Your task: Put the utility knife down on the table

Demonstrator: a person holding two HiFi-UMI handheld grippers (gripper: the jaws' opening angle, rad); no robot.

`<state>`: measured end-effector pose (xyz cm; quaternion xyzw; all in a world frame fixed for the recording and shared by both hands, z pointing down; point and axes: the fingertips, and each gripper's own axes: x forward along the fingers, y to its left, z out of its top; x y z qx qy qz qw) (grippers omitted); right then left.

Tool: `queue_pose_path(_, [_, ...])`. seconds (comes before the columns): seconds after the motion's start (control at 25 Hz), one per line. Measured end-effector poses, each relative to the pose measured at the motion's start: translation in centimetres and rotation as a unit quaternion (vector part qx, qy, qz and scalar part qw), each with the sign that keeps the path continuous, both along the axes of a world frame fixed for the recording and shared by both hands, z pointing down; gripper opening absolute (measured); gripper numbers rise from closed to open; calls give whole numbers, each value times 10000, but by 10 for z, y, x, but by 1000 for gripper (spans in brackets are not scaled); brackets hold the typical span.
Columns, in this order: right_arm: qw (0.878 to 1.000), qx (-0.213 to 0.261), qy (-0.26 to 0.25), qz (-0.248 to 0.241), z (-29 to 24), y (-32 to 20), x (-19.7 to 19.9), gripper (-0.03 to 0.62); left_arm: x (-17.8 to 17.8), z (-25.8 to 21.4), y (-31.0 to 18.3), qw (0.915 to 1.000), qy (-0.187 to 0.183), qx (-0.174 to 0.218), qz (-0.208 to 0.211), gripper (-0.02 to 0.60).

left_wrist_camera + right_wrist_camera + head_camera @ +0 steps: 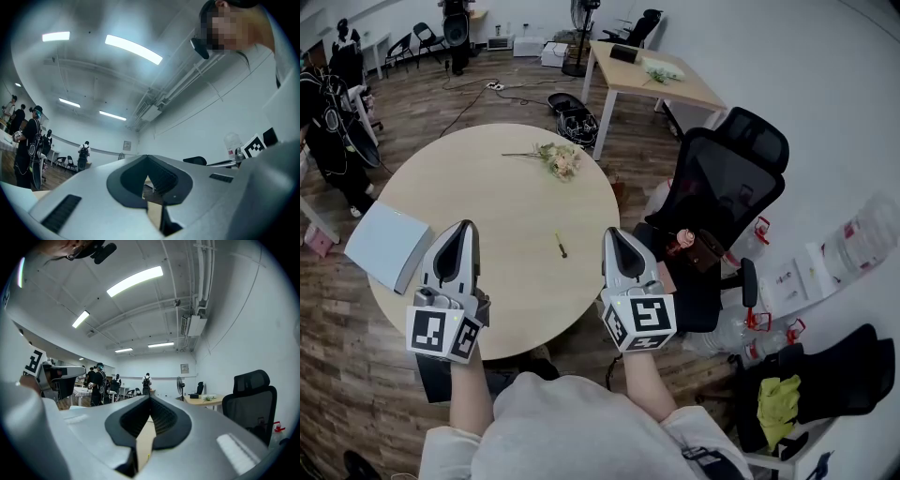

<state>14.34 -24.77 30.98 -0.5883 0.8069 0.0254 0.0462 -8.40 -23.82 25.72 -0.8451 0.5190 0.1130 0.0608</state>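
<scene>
The utility knife (562, 246), small, yellow and dark, lies flat on the round wooden table (506, 202), near its front middle. My left gripper (466, 228) hovers over the table's front left, jaws shut and holding nothing. My right gripper (611, 233) sits at the table's front right edge, also shut and empty, a short way right of the knife. In the left gripper view the left gripper (147, 157) points up toward the room, jaws together. In the right gripper view the right gripper (150, 397) does the same.
A bunch of flowers (559, 158) lies at the table's far side. A flat grey box (389, 246) overhangs the left edge. A black office chair (727, 183) stands close on the right, with bags and bottles (787, 375) on the floor. People (98, 380) stand far off.
</scene>
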Motion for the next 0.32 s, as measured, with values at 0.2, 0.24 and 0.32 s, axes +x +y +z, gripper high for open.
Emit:
queue_pose_path(0.2, [10000,13,-9,-7,-4,8,3,11,4,-3,8,10000,-17,-4,3,8])
queue_pose_path(0.24, [10000,13,-17,-4,-5,9,4,11,5,-4,9,10000,-24,-3,1,8])
queue_pose_path(0.32, [10000,11,-30,3,-6,12,7,11,7,-6,12,10000,-37,-3,-4,8])
